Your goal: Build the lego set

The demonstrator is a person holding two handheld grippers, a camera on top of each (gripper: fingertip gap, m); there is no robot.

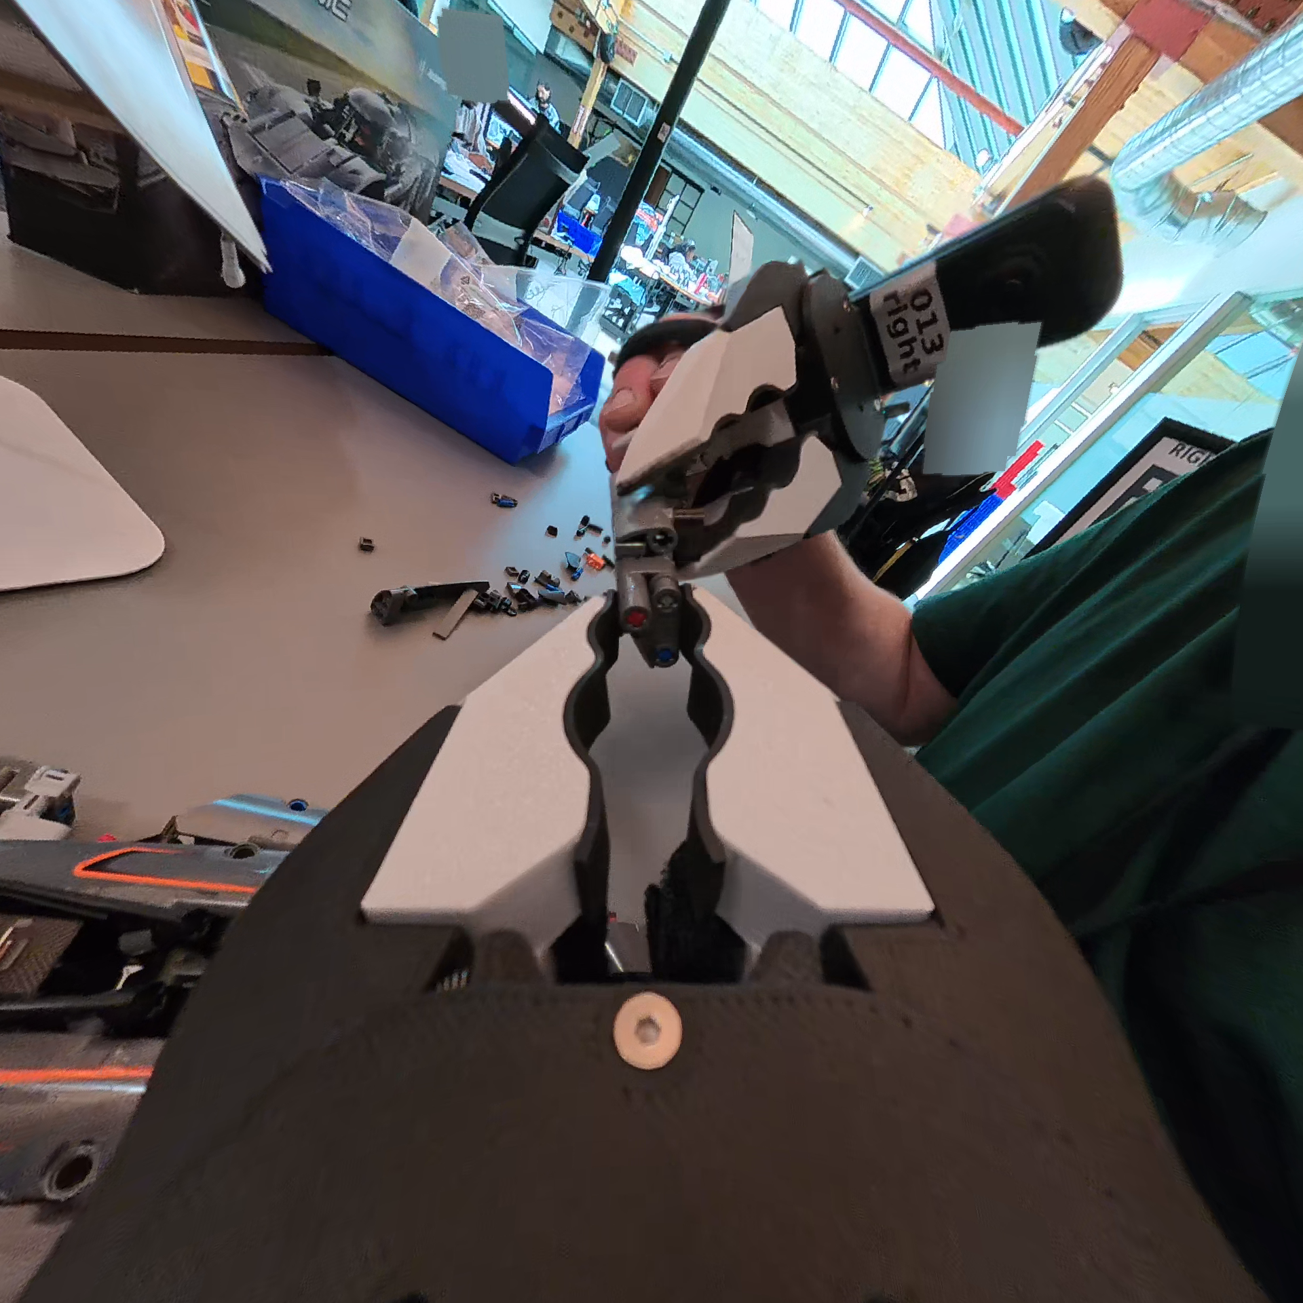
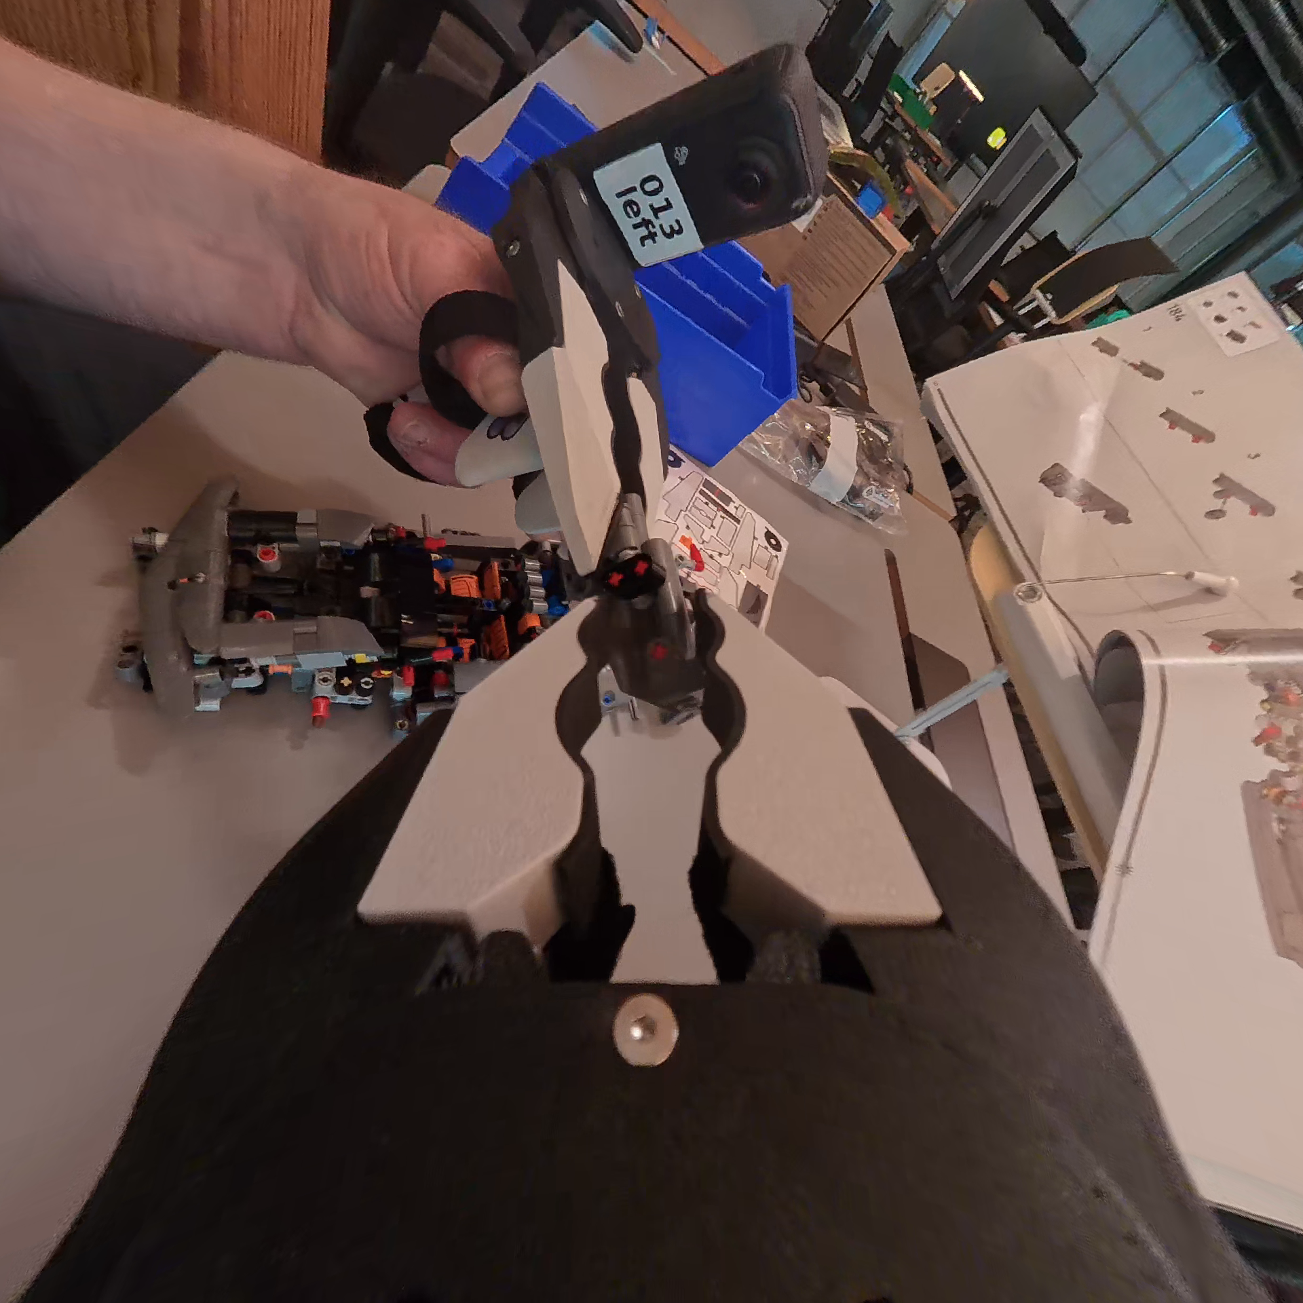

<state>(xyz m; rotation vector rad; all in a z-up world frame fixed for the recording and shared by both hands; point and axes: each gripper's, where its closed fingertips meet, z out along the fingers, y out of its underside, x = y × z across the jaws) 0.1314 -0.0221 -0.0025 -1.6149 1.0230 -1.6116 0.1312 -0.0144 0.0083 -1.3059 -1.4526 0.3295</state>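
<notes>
Between wavy-edged claws [image 1: 652,613], knobby grey subassembly [image 1: 645,599]

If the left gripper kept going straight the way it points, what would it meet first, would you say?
Probably the right gripper, just beyond the small grey lego piece both seem to hold at the left gripper tips. Depth is unclear, but nothing else lies between.

Two tools [image 1: 652,620] [image 2: 649,620], one blue bin [image 1: 423,338], one built model [image 2: 338,606].

Blue bin [image 1: 423,338], grey table [image 1: 247,479] — grey subassembly [image 1: 645,606] with red and blue pins.
</notes>
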